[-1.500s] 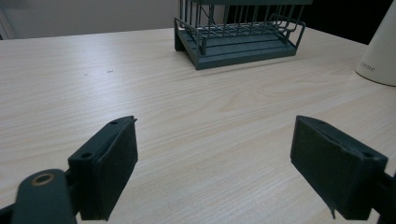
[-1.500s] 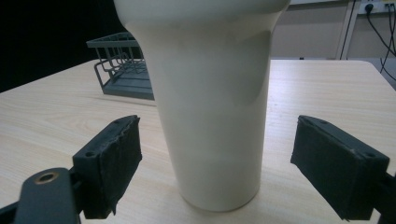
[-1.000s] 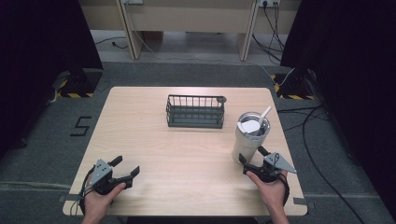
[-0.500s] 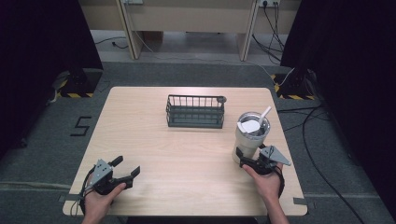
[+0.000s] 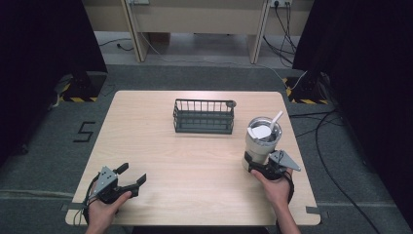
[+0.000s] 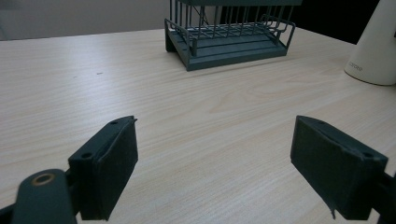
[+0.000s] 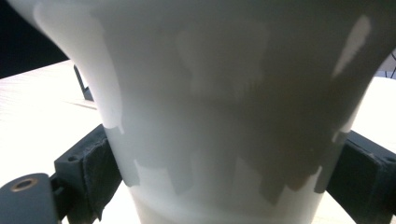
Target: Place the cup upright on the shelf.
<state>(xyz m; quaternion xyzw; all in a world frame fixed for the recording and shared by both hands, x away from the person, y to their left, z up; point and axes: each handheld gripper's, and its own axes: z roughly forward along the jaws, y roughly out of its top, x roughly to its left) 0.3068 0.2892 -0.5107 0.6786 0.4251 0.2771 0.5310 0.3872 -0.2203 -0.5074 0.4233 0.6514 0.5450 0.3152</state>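
Note:
A cream tumbler [image 5: 262,142] with a steel rim stands upright near the table's right edge, with a white lid piece and a white stick [image 5: 275,118] in its mouth. My right gripper [image 5: 258,166] is at its base, one jaw on each side. In the right gripper view both pads [image 7: 95,175] press against the tumbler [image 7: 224,107] wall. My left gripper [image 5: 133,172] rests open near the front left of the table. Nothing lies between its fingers [image 6: 109,168] in the left gripper view. The tumbler [image 6: 376,42] stands far off to its right.
A dark wire basket [image 5: 203,117] sits at the middle back of the wooden table [image 5: 160,146], and appears ahead of the left gripper as the wire basket [image 6: 229,35]. Cables run over the floor at the right and behind the table.
My right gripper has moved forward from just short of the tumbler until its jaws sit around the base. The left gripper has stayed where it was.

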